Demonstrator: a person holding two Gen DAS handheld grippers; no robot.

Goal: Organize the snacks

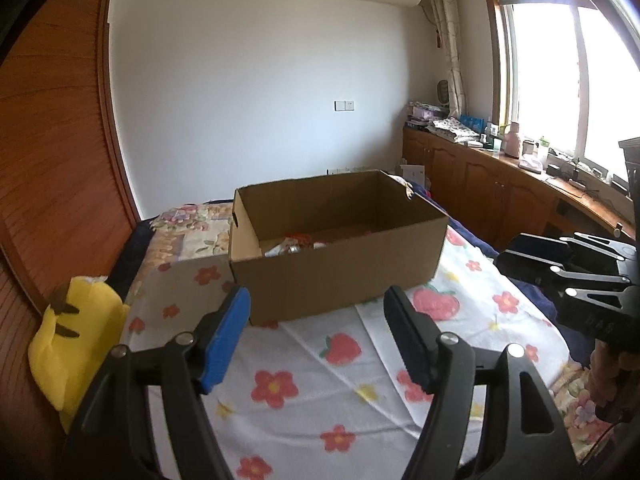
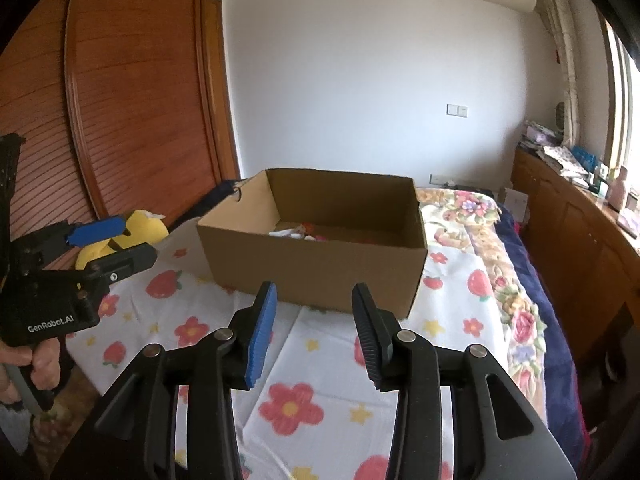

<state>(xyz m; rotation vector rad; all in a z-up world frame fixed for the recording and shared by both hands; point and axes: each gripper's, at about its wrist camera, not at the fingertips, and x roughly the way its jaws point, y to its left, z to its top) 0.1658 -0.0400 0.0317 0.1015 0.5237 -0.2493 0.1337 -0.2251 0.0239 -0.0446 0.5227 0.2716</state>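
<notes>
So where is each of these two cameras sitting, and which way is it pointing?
Left wrist view: sits on the left gripper, looking forward along its open fingers at the cardboard box on the flowered sheet; the right gripper juts in at the right edge.
Right wrist view: sits on the right gripper, facing the same cardboard box from further right; the left gripper and the hand holding it show at the left edge.
Shared: box, sheet, yellow plush toy, wooden wardrobe, white wall.

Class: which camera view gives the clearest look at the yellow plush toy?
The left wrist view: the yellow plush toy sits large and unobstructed at the bed's left edge. In the right wrist view the toy is smaller and partly hidden behind the left tool.
</notes>
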